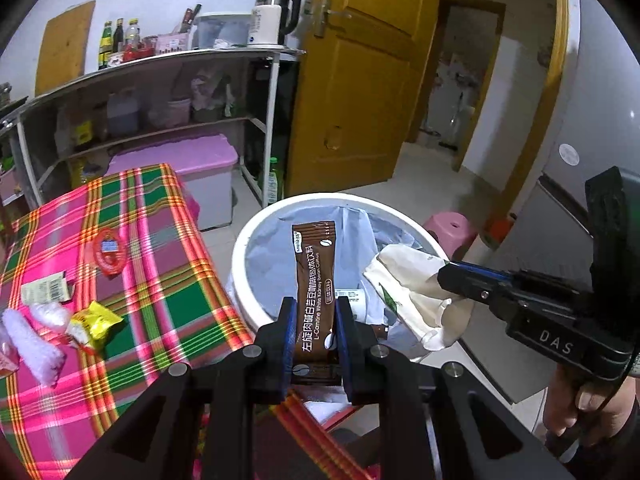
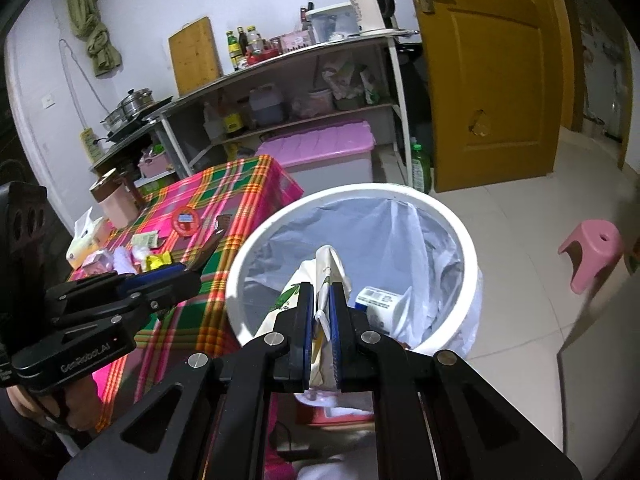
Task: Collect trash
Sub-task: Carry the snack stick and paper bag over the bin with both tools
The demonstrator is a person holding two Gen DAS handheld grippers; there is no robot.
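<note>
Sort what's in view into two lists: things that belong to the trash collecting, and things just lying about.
Job in hand:
- brown coffee sachet, clamped in the left gripper
- cream wrapper, clamped in the right gripper
- white bin with its liner
- yellow wrapper and red round packet on the plaid tablecloth

Lying about:
- kettle
- pink stool
- cutting board

The white bin [image 2: 460,232] gapes open, its lined mouth free at twelve o'clock. Both grippers crowd the near rim, the right gripper [image 1: 452,276] jutting in from three o'clock. The bench [image 1: 160,280] butts against the bin at nine o'clock; a pink stool [image 2: 592,252] stands well apart on open floor.
</note>
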